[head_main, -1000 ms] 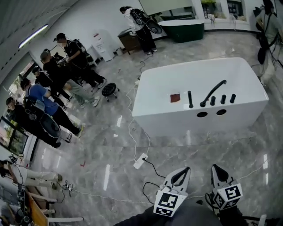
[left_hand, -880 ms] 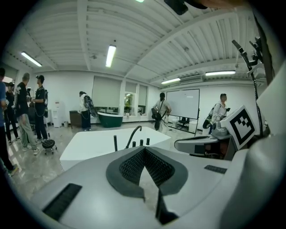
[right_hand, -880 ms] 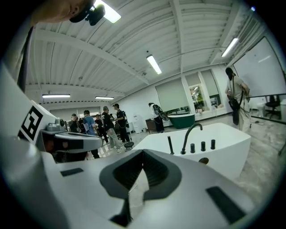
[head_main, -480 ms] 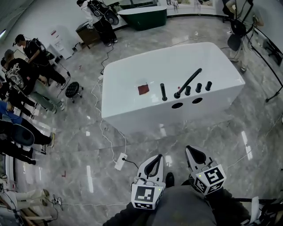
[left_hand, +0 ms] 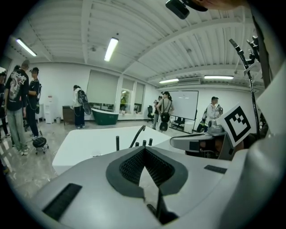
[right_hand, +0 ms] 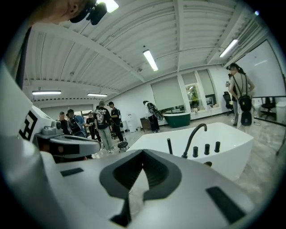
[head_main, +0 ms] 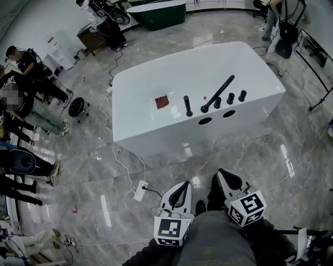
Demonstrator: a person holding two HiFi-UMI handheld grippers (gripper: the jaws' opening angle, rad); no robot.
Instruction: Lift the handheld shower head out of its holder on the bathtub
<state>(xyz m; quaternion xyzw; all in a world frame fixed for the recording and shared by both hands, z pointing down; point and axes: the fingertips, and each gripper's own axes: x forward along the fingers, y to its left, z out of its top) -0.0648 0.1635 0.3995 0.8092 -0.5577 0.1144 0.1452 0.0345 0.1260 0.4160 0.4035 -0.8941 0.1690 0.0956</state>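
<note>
L gripper (head_main: 182, 187) & R gripper (head_main: 225, 177) sit low in head view, side by side over the grey marble floor (head_main: 104, 156). Both point twd the white tub (head_main: 151, 78) and are well apart from it. L jaws are together in its own view w/ nothing btw them; R jaws likewise closed & empty. The tub stands slantwise mid-floor. Shower head (head_main: 187, 105) is a black rod, upright in its holder on the tub's near long edge, approx mid-length. Just to its view-right is the curved black spout (head_main: 218, 93), then 3 black knobs (head_main: 230, 98) in a row along the same edge. To its view-left a small red square (head_main: 162, 102) lies flat on the tub's top. There are 2 dark oval holes (head_main: 205, 120) in the near wall, below the spout. A white power strip (head_main: 139, 190) lies on the floor btw the tub & L gripper, w/ a cable running up twd the tub's left corner. People (head_main: 26, 98) stand at the view's left edge, a black stool (head_main: 77, 106) near them. A green tub (head_main: 156, 11) is at the far top.
</note>
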